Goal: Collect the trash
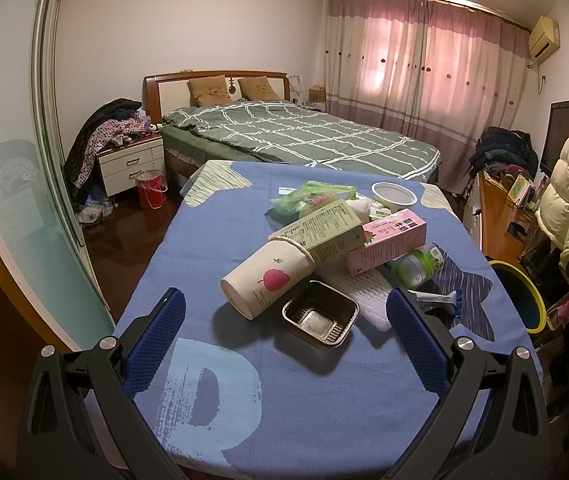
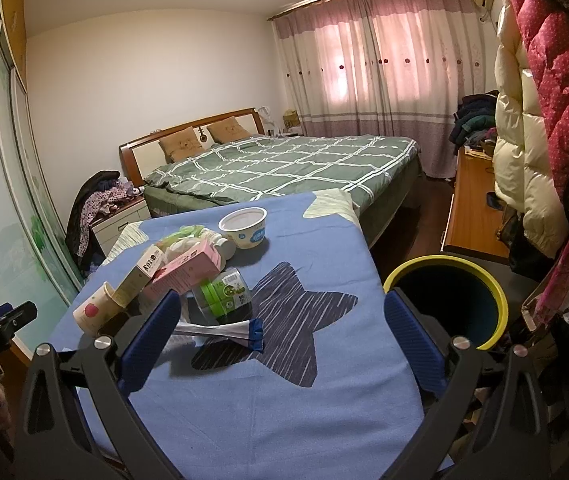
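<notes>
Both grippers hang empty over the table point(image 1: 212, 360), jaws spread wide: left gripper point(image 1: 284, 312), right gripper point(image 2: 280, 320). From the left gripper, a tipped cup point(image 1: 266, 280) lies at 11 o'clock, a black tray point(image 1: 319, 315) at 12, a green carton point(image 1: 320, 232) and pink carton point(image 1: 388, 244) beyond, and a razor point(image 1: 442, 300) at 1. From the right gripper, the bin point(image 2: 448, 300) stands off the table's edge at 2 o'clock.

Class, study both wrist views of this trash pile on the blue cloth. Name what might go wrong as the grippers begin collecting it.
1. The paper cup lies on its side with the green carton leaning on it; lifting it may topple the pile.
2. The bin stands off the table's right edge, so dropped items may miss it.
3. The black tray is shallow and may slip from the open left gripper.
</notes>
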`<control>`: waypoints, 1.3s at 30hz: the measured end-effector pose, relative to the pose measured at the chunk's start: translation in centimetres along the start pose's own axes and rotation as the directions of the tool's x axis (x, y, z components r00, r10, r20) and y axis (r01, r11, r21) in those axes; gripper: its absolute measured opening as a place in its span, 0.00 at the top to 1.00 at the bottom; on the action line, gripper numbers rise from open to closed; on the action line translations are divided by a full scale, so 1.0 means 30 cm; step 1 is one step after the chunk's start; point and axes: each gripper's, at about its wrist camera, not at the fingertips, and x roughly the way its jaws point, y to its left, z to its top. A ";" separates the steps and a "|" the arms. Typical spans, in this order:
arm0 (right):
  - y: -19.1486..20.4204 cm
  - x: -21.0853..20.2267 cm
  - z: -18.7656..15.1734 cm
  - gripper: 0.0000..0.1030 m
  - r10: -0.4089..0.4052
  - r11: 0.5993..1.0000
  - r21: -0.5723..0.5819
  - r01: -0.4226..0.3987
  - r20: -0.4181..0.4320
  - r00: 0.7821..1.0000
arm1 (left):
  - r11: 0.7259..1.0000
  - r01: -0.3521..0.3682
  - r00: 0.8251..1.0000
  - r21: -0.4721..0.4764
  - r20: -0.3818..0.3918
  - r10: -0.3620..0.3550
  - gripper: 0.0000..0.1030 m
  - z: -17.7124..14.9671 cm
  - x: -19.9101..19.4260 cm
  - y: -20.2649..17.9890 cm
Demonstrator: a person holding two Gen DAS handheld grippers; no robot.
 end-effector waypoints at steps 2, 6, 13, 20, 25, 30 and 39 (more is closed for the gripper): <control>0.007 0.009 -0.007 0.06 0.006 1.000 0.001 -0.006 -0.010 1.000 | 1.000 -0.003 1.000 -0.001 0.000 0.003 0.04 -0.001 0.002 0.000; 0.029 0.061 -0.019 0.06 0.022 1.000 -0.003 -0.022 -0.040 0.999 | 1.000 -0.010 1.000 -0.012 -0.006 0.009 0.04 -0.004 0.015 0.013; 0.118 0.205 -0.058 0.06 0.083 0.994 -0.065 -0.092 -0.122 0.989 | 1.000 -0.015 1.000 -0.016 -0.015 0.014 0.04 -0.009 0.032 0.024; 0.222 0.407 -0.110 0.06 0.100 0.976 -0.166 -0.142 -0.239 0.966 | 0.999 -0.025 0.999 -0.033 -0.046 0.023 0.04 -0.018 0.084 0.060; 0.247 0.504 -0.130 0.06 0.071 0.964 -0.228 -0.140 -0.287 0.955 | 0.998 -0.036 0.998 -0.044 -0.057 0.033 0.04 -0.018 0.115 0.081; 0.268 0.557 -0.152 0.06 0.041 0.944 -0.297 -0.142 -0.321 0.946 | 0.998 -0.036 0.996 -0.053 -0.080 0.032 0.04 -0.017 0.148 0.086; 0.285 0.630 -0.136 0.40 0.088 0.926 -0.311 -0.216 -0.377 0.922 | 0.998 -0.030 0.995 -0.046 -0.099 0.026 0.04 -0.021 0.178 0.074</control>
